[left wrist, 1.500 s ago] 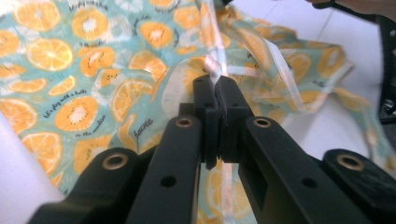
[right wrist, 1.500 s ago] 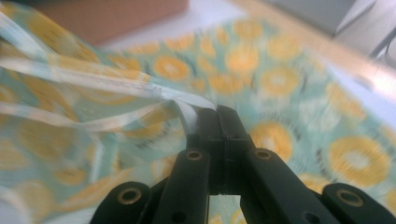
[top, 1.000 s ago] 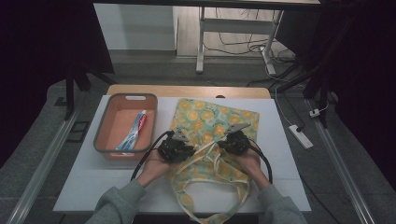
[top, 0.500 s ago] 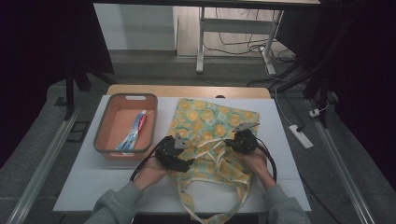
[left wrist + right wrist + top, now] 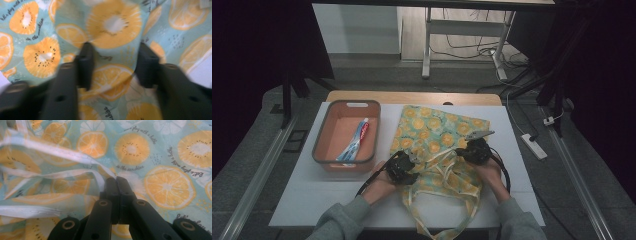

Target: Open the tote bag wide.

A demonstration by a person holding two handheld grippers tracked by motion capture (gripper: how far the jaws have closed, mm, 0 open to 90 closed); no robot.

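- Person's sleeves and hands at the near edge of the counter (image 5: 302, 200), one hand-held gripper in each.
- Left hand-held gripper (image 5: 402, 167): at the near left corner of the tote bag (image 5: 437, 135). Its jaws have just been closing from a wide spread and stand apart over the printed cloth; a fold of fabric lies between them, not yet pinched.
- Right hand-held gripper (image 5: 473, 150): jaws clenched together on the bag's pale-trimmed mouth edge (image 5: 100, 173), at the near right side of the bag.
- Tote bag: citrus-print cloth, lying flat mid-counter, mouth and straps (image 5: 447, 175) bunched toward the person.
- Orange tray (image 5: 319, 150): just left of the bag, holding a toothpaste tube (image 5: 356, 140).
- Far side: floor with cables and a power strip (image 5: 532, 145).
- Risk, as I judge it: the left jaws may close on both cloth layers or on a strap, so the mouth would not part; a hard pull from the right could drag the bag against the tray.
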